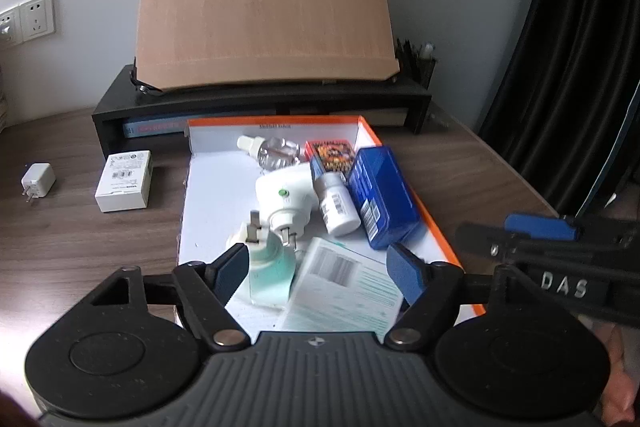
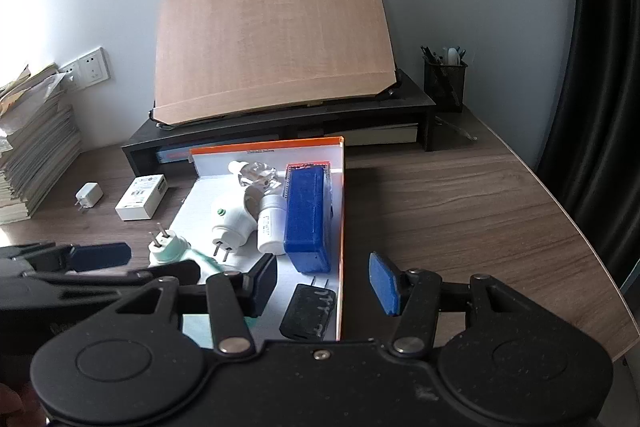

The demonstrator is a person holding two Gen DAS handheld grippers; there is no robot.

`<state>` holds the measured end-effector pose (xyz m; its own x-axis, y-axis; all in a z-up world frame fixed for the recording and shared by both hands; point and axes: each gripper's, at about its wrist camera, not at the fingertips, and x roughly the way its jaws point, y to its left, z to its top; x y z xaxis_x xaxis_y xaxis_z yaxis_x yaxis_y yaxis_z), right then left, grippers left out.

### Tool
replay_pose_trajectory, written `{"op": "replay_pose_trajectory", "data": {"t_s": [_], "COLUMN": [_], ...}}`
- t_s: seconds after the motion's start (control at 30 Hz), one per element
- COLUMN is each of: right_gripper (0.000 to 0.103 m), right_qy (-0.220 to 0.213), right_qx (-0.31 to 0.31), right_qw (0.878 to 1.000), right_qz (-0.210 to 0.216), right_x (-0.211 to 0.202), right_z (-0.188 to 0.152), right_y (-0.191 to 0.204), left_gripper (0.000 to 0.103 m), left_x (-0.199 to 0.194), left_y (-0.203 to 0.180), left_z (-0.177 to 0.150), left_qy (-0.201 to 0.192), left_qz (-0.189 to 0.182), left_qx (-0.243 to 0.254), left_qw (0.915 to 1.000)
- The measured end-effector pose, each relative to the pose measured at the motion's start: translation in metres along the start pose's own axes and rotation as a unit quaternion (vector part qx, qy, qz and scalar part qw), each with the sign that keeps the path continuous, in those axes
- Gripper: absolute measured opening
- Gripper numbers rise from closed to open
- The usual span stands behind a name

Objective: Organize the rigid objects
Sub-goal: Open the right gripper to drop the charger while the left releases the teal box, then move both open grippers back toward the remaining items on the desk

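Both grippers, left (image 1: 316, 269) and right (image 2: 324, 285), hung unclenched, holding nothing, over our orange-rimmed white cardboard tray (image 1: 430, 223); next, we judged, came fetching the white box (image 1: 125, 181) at ten o'clock.

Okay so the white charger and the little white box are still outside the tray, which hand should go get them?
Probably left. The white charger and white box lie left of the tray, on the left gripper's side.

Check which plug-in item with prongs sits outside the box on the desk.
The small white charger cube, on the desk at far left beside the white carton. The other pronged items lie inside the orange-edged box.
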<state>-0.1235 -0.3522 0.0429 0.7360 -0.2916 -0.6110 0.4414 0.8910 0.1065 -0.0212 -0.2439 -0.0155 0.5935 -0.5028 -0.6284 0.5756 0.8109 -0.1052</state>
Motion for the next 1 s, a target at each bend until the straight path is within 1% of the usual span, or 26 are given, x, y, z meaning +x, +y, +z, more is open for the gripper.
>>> {"op": "replay_pose_trajectory", "data": {"t_s": [0.07,0.23,0.43,0.73,0.87,1.0], "right_gripper": [0.065,0.065,0.067,0.067,0.07,0.07], "right_qy": [-0.003,-0.018,-0.035,-0.025,-0.019,-0.009], "right_qx": [-0.003,-0.007,-0.018,-0.051,-0.055,-0.058], "right_qw": [1.0,1.0,0.999,0.996,0.995,0.994], "right_qz": [0.002,0.004,0.023,0.067,0.081,0.087], "right_x": [-0.002,-0.009,-0.012,0.005,0.016,0.03], "right_z": [0.0,0.003,0.011,0.018,0.021,0.024], "right_y": [0.003,0.01,0.031,0.089,0.116,0.146], "left_gripper": [0.08,0.081,0.083,0.083,0.086,0.087], "left_x": [-0.004,-0.015,-0.029,-0.038,-0.039,-0.033], "left_y": [0.002,0.009,0.035,0.105,0.139,0.178], "left_z": [0.001,0.003,0.005,0.009,0.011,0.017], "left_qy": [-0.009,-0.025,-0.041,-0.038,-0.032,-0.021], "left_qz": [-0.005,-0.001,0.023,0.085,0.111,0.134], "left_qx": [-0.005,-0.017,-0.044,-0.099,-0.111,-0.12], "left_qw": [0.9999,0.9995,0.9979,0.9907,0.9871,0.9834]}}
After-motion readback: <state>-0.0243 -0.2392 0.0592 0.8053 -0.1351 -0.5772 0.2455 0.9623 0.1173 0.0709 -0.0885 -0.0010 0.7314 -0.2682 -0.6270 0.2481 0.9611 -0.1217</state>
